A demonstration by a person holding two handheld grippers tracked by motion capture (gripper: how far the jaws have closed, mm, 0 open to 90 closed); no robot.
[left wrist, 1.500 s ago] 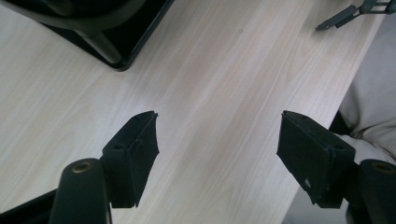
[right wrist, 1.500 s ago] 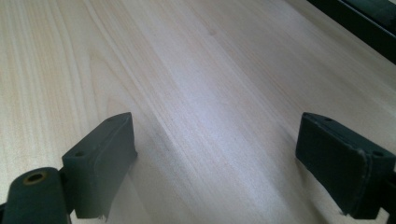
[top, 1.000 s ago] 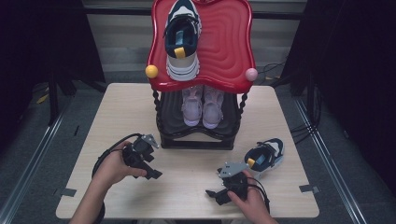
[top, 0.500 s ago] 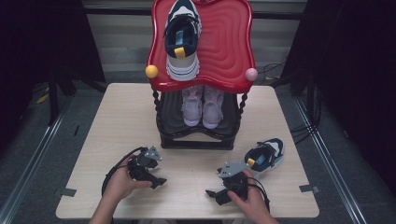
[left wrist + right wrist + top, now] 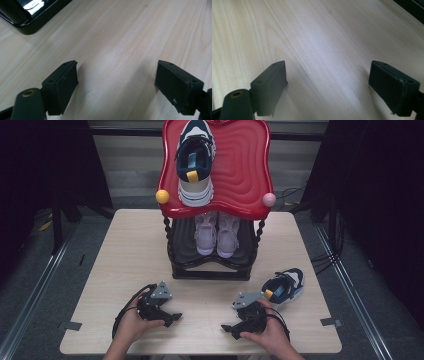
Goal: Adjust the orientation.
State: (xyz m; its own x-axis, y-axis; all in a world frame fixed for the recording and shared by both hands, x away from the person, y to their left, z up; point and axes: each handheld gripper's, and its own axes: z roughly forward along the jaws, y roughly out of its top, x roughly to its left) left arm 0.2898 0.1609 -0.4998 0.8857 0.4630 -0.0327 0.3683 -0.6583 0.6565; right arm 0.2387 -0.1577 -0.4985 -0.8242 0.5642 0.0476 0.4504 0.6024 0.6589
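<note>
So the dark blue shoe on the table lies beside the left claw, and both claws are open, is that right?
Not quite. The high view shows the shoe beside the right claw, not the left claw. Both claws are indeed open; the left one's jaws have just been opening, with nothing between them.

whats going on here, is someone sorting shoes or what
A person sits at a wooden table with a pair of tongs in each hand. Both the left tongs and the right tongs rest low over bare tabletop, open and holding nothing; the left jaws have just been opening. One navy and white sneaker sits on the red top shelf of a small rack, a pink pair on the shelf below, and the matching sneaker lies on the table by the right hand.
</note>
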